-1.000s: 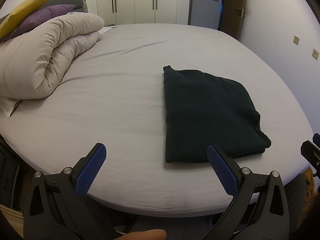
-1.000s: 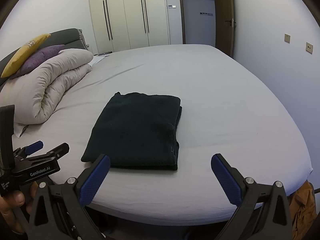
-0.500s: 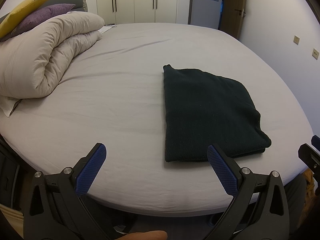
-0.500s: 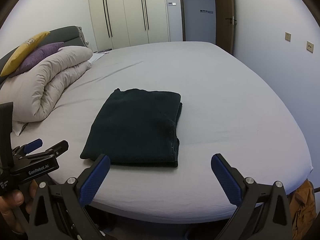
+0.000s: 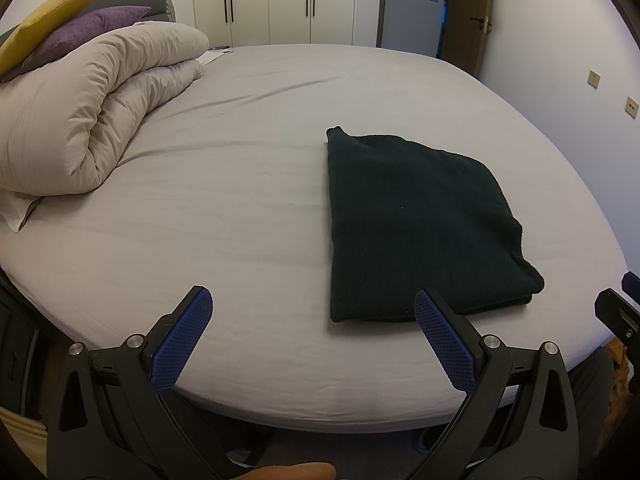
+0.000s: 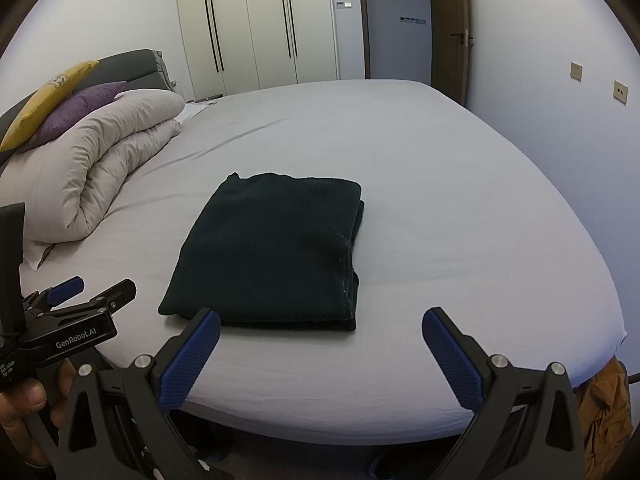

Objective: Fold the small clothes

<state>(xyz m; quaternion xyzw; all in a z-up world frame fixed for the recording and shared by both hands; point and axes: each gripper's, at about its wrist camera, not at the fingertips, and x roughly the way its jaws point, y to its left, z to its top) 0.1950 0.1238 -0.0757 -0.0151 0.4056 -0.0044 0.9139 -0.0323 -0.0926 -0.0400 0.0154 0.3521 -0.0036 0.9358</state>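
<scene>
A dark garment [image 6: 272,248], already folded into a thick rectangle, is seen lying flat on the grey bed [image 6: 460,208] close to its near edge, toward the near right corner, with nothing resting on it. Both grippers are held back off that edge, spread wide and empty: the left gripper [image 5: 312,336] is set to the left of the garment, its right finger just overlapping the near left corner in the left wrist view, while the right gripper [image 6: 322,348] is lined up almost squarely with the near short side. The garment's long axis is seen running away from the grippers, toward the far edge of the bed. The right gripper is judged the nearer and better placed for any further fold or lift. A rolled duvet [image 5: 92,120] and pillows [image 5: 72,28] are kept well apart at the far left corner.
</scene>
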